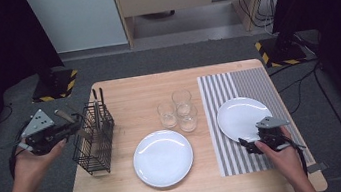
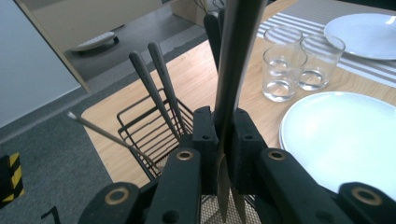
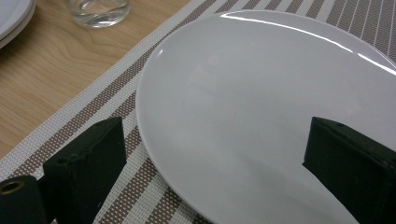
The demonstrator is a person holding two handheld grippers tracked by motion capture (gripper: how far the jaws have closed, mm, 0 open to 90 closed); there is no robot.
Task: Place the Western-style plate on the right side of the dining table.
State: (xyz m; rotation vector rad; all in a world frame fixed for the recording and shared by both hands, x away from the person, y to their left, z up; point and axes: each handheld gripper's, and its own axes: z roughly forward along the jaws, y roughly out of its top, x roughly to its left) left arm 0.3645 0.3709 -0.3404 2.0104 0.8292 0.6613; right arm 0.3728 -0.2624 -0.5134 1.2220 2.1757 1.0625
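Observation:
My left gripper (image 1: 78, 127) (image 2: 223, 126) is at the table's left edge beside a black wire cutlery rack (image 1: 96, 147) (image 2: 144, 135). Its jaws are shut on a slim metal piece of cutlery (image 2: 233, 70) with a dark handle, which runs up between the pads above the rack. Two more dark-handled utensils (image 2: 159, 79) stand in the rack. My right gripper (image 1: 251, 141) (image 3: 212, 140) is open at the near rim of a white plate (image 1: 242, 116) (image 3: 261, 116) lying on a striped placemat (image 1: 227, 153) (image 3: 116, 107). Its jaws stand wide on either side of the rim without touching it.
A second white plate (image 1: 162, 157) (image 2: 345, 135) lies at the front middle of the wooden table (image 1: 128, 94). Three clear glasses (image 1: 178, 110) (image 2: 285, 70) stand grouped behind it. A thin rod (image 2: 102, 133) sticks out of the rack to its left.

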